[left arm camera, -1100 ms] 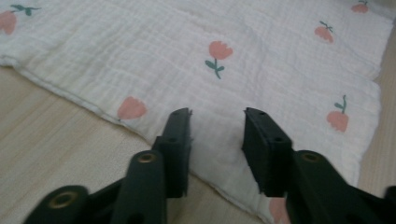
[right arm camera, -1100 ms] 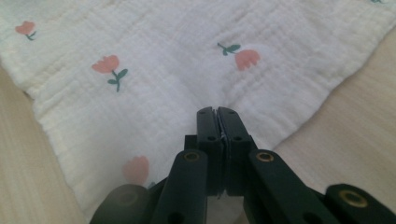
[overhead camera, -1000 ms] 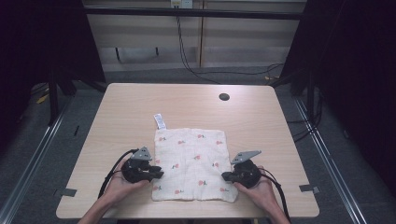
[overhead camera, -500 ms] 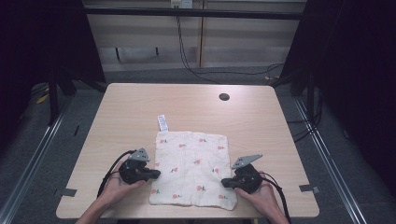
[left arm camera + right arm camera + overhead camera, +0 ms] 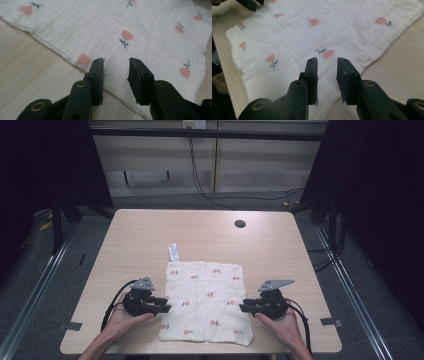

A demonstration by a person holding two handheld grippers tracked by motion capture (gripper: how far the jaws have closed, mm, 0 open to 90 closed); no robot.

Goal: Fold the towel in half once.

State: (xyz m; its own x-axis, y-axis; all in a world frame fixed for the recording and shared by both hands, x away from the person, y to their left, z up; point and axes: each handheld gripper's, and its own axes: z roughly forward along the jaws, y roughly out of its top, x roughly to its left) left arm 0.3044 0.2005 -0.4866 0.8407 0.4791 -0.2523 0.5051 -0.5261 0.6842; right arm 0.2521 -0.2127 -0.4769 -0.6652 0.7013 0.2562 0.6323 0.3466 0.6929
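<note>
One round hole (image 5: 240, 224) beyond cloth (image 5: 206, 300), table (image 5: 150, 235)

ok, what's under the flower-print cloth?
The cloth lies flat on the wooden table, with bare wood showing all round its edges. No bulge hints at anything beneath, but whatever the fabric covers can't be seen.

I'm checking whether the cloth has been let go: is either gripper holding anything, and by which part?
Nothing is held. The left hand-held gripper and right hand-held gripper have just been opening, empty, over the white flower-printed muslin cloth edges.
</note>
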